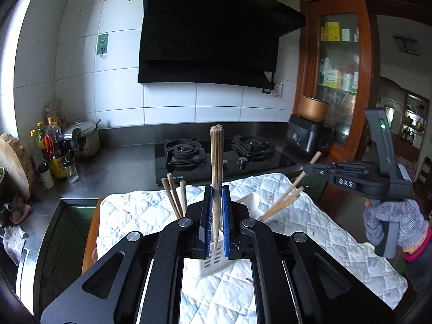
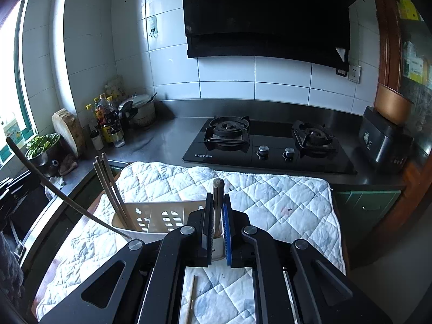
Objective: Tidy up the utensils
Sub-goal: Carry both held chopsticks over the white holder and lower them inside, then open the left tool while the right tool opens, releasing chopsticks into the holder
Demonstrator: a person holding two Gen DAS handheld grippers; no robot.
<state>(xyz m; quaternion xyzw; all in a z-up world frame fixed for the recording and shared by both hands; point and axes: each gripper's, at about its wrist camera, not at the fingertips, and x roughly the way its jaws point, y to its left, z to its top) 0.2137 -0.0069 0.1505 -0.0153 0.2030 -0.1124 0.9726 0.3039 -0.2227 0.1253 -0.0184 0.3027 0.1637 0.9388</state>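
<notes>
While both claws were clamped shut, each gripped a chopstick of its own. The left gripper pinched a pale brown wooden chopstick between its blue pads, the stick standing nearly upright with its blunt, slightly frayed top end well above the jaws. Its lower end reached down to the white slotted utensil caddy, which sat on the quilted white cloth. Three more chopsticks leaned together in the caddy's left compartment, and others slanted out of its right side. The right gripper was closed on a darker, rounded-top chopstick, held upright above the caddy's near edge. One loose chopstick lay flat on the cloth below that gripper. A gloved hand carried the right tool in the left camera's view.
</notes>
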